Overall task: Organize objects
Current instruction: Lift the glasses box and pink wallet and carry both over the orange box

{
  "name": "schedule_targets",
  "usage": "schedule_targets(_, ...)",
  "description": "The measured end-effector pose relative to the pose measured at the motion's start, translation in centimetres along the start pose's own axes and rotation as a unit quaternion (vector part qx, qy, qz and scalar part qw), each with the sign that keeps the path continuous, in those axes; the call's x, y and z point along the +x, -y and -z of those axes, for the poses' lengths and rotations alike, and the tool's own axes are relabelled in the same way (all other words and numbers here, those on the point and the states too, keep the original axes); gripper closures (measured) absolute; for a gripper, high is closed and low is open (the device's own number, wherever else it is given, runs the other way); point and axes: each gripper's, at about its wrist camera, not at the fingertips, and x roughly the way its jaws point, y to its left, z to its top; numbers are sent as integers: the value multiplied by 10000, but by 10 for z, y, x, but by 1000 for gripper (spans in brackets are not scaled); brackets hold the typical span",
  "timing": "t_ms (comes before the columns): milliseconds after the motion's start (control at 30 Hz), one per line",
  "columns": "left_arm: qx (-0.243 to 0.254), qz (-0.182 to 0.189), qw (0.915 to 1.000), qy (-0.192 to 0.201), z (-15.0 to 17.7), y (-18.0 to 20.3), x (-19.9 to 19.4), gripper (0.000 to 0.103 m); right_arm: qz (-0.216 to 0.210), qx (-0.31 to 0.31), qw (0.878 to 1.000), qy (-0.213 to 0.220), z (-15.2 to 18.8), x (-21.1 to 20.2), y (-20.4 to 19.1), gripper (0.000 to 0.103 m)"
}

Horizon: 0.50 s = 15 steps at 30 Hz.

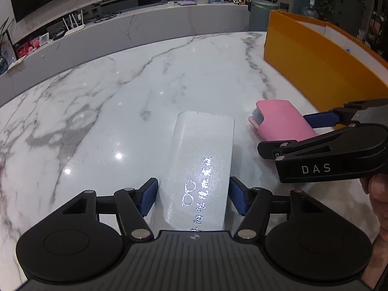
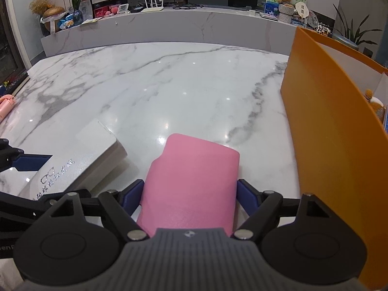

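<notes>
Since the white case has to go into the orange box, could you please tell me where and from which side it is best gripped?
Grip the flat white rectangular glasses case across its two long side edges, near the end closest to the camera. It lies lengthwise on the marble table, so coming in low along its length fits. The left tool already straddles it there, a blue pad on each side; whether the pads touch is unclear.

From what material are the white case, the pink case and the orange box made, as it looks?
White glasses case: probably textured leatherette or coated board, with a fine sparkling grain and silver foil print.
Pink case: likely matte soft plastic or faux leather, with an even, dull surface.
Orange box: apparently cardboard, with thin flat walls, a white inside and a matte finish.
</notes>
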Motion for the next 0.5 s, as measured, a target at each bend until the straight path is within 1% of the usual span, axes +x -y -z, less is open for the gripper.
schedule_targets(233, -34, -42, 9999, 90, -1, 7, -18, 31, -38, -21, 9998, 171, 1, -24, 6, 21)
schedule_targets(333, -88, 17, 9999, 105, -2, 10, -27, 31, -64, -32, 9996, 290, -2, -36, 10, 21)
schedule_targets(500, 0, -62, 9998, 188, -2, 17, -41, 32, -84, -38, 9988, 482, -5, -56, 18, 21)
